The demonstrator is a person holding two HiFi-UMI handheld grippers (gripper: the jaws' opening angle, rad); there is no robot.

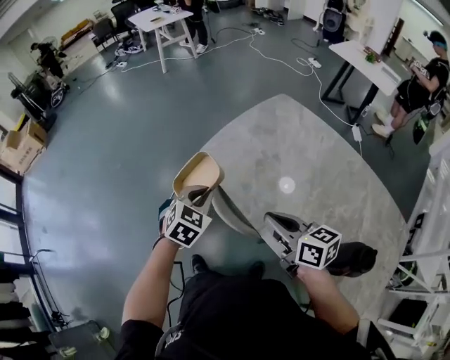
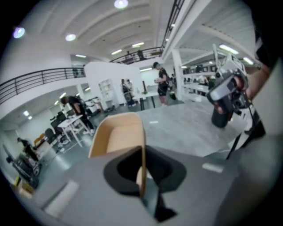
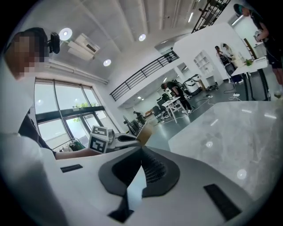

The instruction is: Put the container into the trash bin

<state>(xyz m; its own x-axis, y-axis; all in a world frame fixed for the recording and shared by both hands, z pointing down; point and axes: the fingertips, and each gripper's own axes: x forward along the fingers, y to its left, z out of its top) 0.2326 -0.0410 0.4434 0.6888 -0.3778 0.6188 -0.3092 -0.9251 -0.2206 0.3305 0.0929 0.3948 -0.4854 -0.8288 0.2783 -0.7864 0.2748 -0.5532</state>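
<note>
**Container lifted, bin not yet reached**

My left tongs [image 1: 199, 195] are clamped on one wall of the tan paper container [image 1: 200, 172]. They hold it in the air, open side up, over the near left edge of the round marbled surface [image 1: 316, 155]. The pickup looks done to me. The carry and the drop are left.

My right tongs [image 1: 270, 223] are closed on nothing, pointing across the surface beside the left pair.

Just right of them stands a dark cylinder [image 1: 357, 258] at the edge of the surface. It may be the trash bin, but I cannot tell for sure. If it is, my right tongs sit between the container and it.

Further out, cardboard boxes [image 1: 21, 144] stand at the far left. A white table [image 1: 163, 17] and loose cables [image 1: 281, 62] lie beyond the surface, and a person [image 1: 420, 83] sits at the far right, all well apart from my path.
</note>
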